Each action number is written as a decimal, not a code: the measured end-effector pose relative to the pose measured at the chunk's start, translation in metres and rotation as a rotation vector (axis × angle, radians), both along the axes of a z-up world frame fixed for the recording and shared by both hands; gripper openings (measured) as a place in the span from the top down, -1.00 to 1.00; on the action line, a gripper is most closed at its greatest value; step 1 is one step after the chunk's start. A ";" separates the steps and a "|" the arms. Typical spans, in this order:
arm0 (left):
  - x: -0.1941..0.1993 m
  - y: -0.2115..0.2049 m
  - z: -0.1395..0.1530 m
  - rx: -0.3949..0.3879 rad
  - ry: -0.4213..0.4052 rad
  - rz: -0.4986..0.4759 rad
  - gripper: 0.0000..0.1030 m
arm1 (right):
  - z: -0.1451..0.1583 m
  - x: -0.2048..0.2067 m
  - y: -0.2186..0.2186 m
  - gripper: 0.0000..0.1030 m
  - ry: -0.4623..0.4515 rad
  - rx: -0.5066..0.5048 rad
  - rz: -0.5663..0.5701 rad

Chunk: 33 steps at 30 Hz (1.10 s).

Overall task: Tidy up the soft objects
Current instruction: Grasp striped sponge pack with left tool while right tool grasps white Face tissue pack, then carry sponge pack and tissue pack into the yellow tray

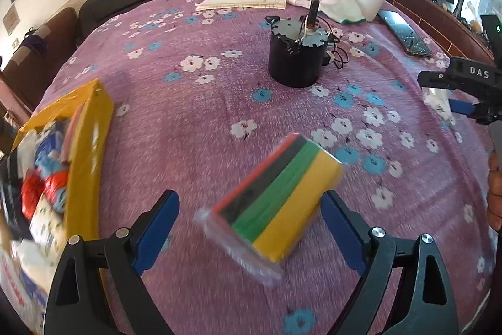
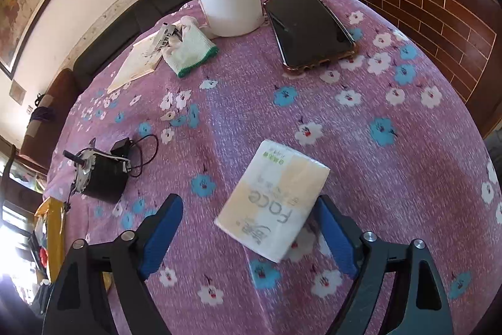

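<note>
Purple floral cloth covers the surface (image 1: 194,121), and both hands are at the approach step. The left claw (image 1: 249,228) stands wide apart around a wrapped sponge pack (image 1: 276,203), with neither pad pressing on it. The right claw (image 2: 251,231) is likewise spread, straddling a tissue pack (image 2: 273,200). Next, I judge, each must close gently on its soft pack and carry it to the yellow box (image 1: 91,127), which sits at the left edge already holding other packs.

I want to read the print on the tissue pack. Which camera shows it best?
The right wrist view: the tissue pack lies close, whole and printed face up, between the open right gripper fingers. In the left wrist view only a blurred sliver shows at the right edge.
</note>
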<state>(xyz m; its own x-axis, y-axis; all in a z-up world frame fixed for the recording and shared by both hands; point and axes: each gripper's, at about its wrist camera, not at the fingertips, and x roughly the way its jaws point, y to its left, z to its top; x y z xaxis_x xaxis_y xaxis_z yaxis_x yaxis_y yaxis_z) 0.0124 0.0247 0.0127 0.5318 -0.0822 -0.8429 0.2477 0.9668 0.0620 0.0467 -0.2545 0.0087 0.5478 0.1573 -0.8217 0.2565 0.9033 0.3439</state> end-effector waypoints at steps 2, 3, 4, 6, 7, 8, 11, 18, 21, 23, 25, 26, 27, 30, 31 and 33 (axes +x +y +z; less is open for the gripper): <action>0.007 -0.004 -0.006 0.015 0.005 -0.010 -0.76 | 0.001 0.004 0.006 -0.75 0.004 -0.028 0.011; 0.009 -0.006 -0.008 0.018 0.011 -0.018 -0.77 | 0.001 0.006 0.009 -0.75 0.005 -0.044 0.019; 0.009 -0.007 -0.008 0.007 0.005 -0.027 -0.77 | 0.001 0.008 0.011 -0.75 0.006 -0.059 0.030; 0.009 -0.009 -0.009 -0.008 0.005 -0.048 -0.77 | 0.001 0.011 0.015 -0.72 0.003 -0.088 0.050; 0.009 -0.010 -0.009 -0.015 0.007 -0.056 -0.77 | 0.001 0.012 0.017 -0.55 0.000 -0.108 0.061; 0.009 -0.009 -0.010 -0.025 0.006 -0.063 -0.77 | 0.001 0.011 0.017 -0.19 0.000 -0.140 0.076; 0.003 -0.007 -0.006 -0.050 -0.011 -0.069 -0.18 | 0.002 0.006 0.010 0.06 -0.009 -0.121 0.103; -0.009 -0.002 0.008 -0.123 -0.021 -0.073 0.17 | 0.013 -0.024 -0.004 0.07 -0.070 -0.065 0.097; -0.020 0.004 0.019 -0.160 -0.044 -0.067 0.17 | 0.024 -0.036 -0.007 0.06 -0.100 -0.041 0.089; -0.028 0.010 0.028 -0.190 -0.056 -0.058 0.17 | 0.033 -0.047 -0.005 0.06 -0.121 -0.029 0.098; -0.037 0.018 0.036 -0.225 -0.068 -0.043 0.17 | 0.040 -0.054 0.001 0.06 -0.135 -0.029 0.110; -0.042 0.023 0.040 -0.240 -0.075 -0.036 0.17 | 0.043 -0.057 0.005 0.06 -0.142 -0.028 0.119; -0.045 0.027 0.043 -0.249 -0.082 -0.029 0.17 | 0.046 -0.060 0.008 0.06 -0.147 -0.027 0.128; -0.061 0.044 0.054 -0.274 -0.115 0.000 0.17 | 0.055 -0.069 0.026 0.06 -0.165 -0.034 0.165; -0.066 0.050 0.057 -0.280 -0.124 0.009 0.17 | 0.057 -0.071 0.032 0.06 -0.169 -0.038 0.179; -0.076 0.066 0.064 -0.296 -0.146 0.036 0.16 | 0.061 -0.076 0.046 0.06 -0.177 -0.044 0.210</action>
